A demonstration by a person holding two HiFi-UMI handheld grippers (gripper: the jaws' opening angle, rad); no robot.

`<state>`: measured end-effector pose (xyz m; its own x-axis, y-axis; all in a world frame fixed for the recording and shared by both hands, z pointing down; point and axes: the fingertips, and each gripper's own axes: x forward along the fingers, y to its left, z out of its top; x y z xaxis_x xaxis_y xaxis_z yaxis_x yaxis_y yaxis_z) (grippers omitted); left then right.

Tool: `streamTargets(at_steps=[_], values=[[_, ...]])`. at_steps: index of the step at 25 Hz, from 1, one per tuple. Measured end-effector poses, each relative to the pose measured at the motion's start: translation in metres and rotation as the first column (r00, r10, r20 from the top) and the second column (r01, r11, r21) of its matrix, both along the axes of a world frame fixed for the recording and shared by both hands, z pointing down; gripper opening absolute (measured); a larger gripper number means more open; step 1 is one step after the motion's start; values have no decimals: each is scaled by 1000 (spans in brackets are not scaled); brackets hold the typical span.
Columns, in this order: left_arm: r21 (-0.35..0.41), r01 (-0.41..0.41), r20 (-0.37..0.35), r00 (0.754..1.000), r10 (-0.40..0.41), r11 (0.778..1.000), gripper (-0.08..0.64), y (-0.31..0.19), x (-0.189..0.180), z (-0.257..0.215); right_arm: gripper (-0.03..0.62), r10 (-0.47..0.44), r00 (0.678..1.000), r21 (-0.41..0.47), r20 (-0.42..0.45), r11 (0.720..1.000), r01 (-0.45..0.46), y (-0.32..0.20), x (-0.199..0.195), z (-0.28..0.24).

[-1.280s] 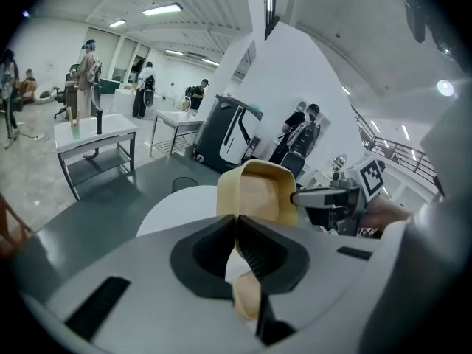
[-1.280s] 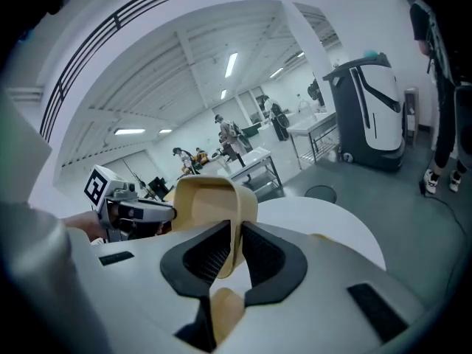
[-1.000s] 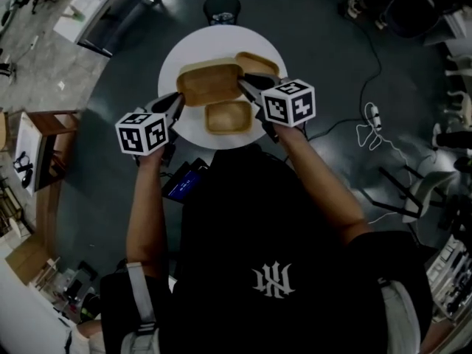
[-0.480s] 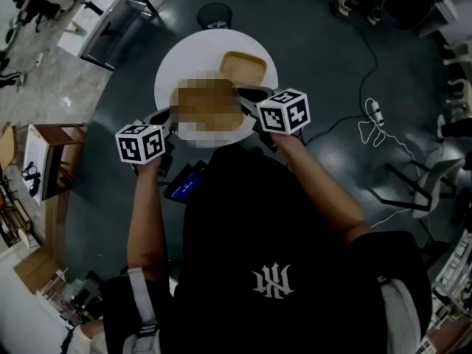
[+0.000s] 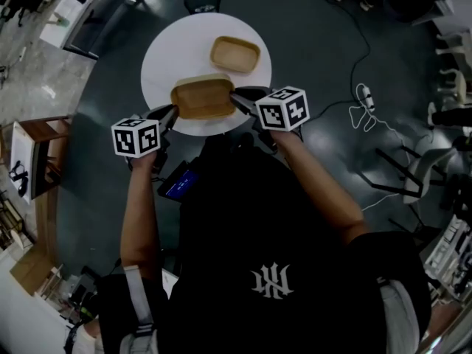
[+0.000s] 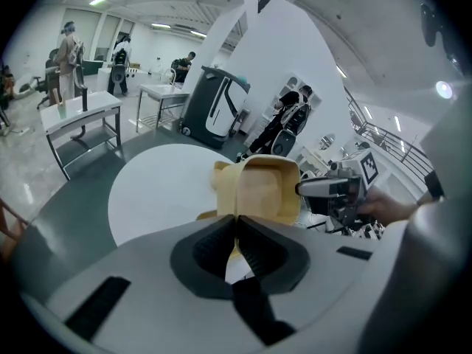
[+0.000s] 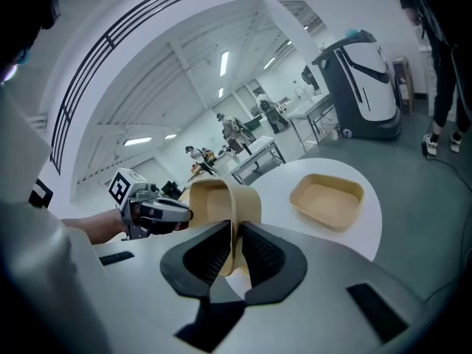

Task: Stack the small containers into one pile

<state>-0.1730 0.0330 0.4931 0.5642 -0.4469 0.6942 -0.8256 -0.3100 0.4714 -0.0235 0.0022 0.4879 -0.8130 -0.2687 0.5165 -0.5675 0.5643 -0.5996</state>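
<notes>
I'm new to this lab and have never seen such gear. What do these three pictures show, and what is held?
No robot: a person holds a two-jaw claw in each hand. One picture looks down from a camera on the person's head; the other two come from cameras on the claws. On the round white table lies a shallow tan rectangular container. The left claw and the right claw are each shut on opposite rims of a second, larger tan container, holding it between them.

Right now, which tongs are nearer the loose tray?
Right. The right tongs pinch the held tray at the end toward the loose tray; left tongs pinch its far end.
</notes>
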Motion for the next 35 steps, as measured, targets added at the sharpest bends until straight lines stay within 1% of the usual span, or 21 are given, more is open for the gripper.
streamTargets(at_steps=[5, 12, 16, 20, 23, 27, 30, 35], values=[[-73, -39, -32, 999, 37, 997, 20, -17, -11, 29, 72, 6, 1000, -81, -26, 997, -8, -10, -10, 29], [-141, -71, -76, 995, 61, 987, 20, -2, -1, 47, 72, 2, 999, -162, -51, 987, -10, 6, 0, 47], [-181, -76, -81, 995, 62, 981, 20, -1, -5, 65, 72, -3, 997, -202, -79, 979, -13, 6, -4, 63], [-227, -86, -103, 993, 64, 970, 20, -3, -5, 81, 72, 0, 994, -239, -106, 971, -26, -1, -5, 77], [-263, -88, -94, 993, 65, 961, 20, -2, -8, 91, 72, 1, 993, -269, -121, 963, -34, -1, -5, 84], [-292, -103, -130, 989, 67, 951, 20, 0, -2, 94, 72, 7, 992, -304, -130, 952, -46, 2, -1, 90], [-315, -125, -173, 982, 72, 941, 20, 5, 9, 91, 72, 19, 991, -330, -129, 942, -61, 3, 3, 92], [-350, -126, -190, 980, 62, 928, 21, 13, 11, 94, 72, 20, 992, -388, -122, 919, -66, 8, 4, 97]])
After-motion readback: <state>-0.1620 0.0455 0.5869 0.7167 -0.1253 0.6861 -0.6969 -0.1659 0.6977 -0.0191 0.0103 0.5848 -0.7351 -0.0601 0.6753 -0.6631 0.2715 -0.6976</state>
